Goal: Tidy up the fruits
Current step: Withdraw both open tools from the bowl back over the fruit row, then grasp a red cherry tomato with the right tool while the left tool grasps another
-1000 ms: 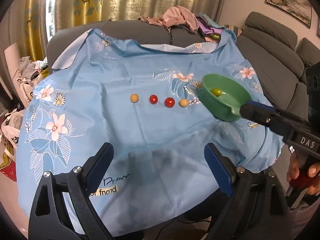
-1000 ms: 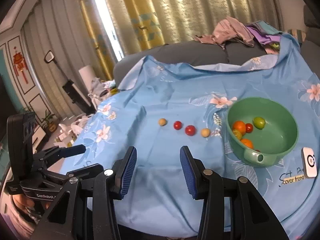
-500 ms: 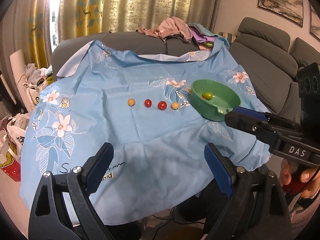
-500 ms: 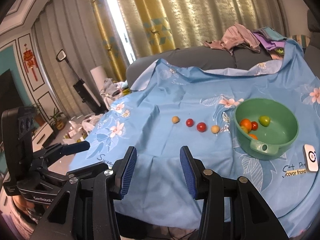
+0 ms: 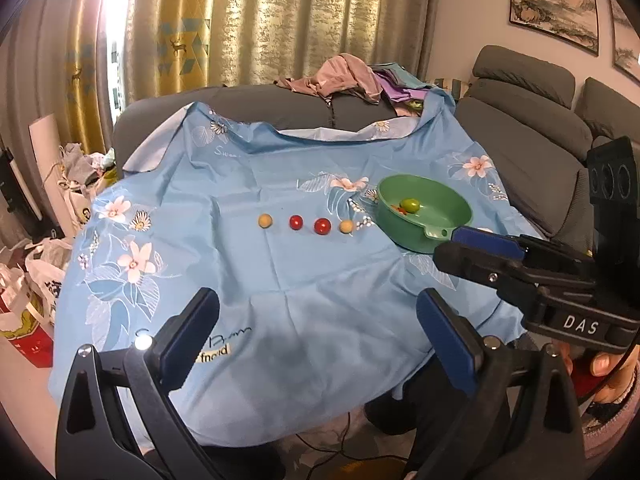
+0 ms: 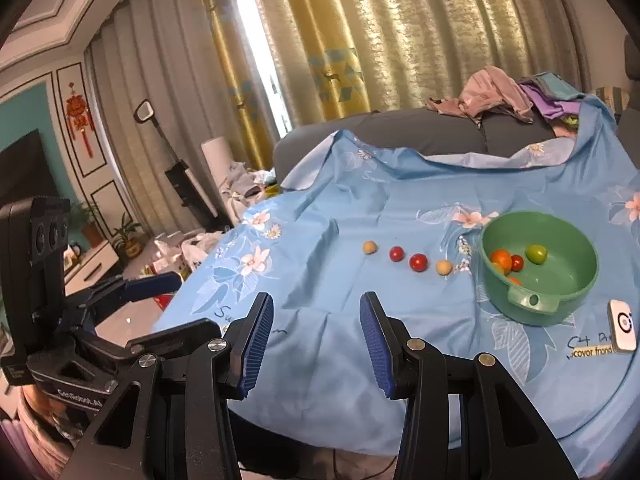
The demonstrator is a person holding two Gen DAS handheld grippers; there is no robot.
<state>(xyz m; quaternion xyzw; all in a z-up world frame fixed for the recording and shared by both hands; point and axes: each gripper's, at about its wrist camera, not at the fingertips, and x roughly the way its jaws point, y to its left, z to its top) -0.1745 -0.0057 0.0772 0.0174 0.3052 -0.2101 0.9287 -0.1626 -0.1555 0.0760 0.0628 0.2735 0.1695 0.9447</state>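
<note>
A row of small fruits lies mid-table: a tan one [image 5: 265, 221], two red ones [image 5: 295, 222] [image 5: 322, 226] and another tan one [image 5: 346, 226]; the row also shows in the right wrist view [image 6: 418, 262]. A green bowl [image 5: 456, 216] [image 6: 580, 284] to their right holds a green fruit [image 6: 536, 254] plus orange and red ones. My left gripper [image 5: 316, 324] is open and empty, held off the table's near edge. My right gripper [image 6: 316, 334] is open and empty, also well short of the fruits.
A blue floral cloth [image 5: 240, 280] covers the round table. A small white device [image 6: 622, 326] lies right of the bowl. A grey sofa [image 5: 540, 140] with clothes wraps the far and right sides. Bags clutter the floor at left [image 5: 36, 272].
Both grippers have drawn back and up from the table; the fruits and bowl look smaller and farther. Jaws stayed open. Nothing on the table moved.
</note>
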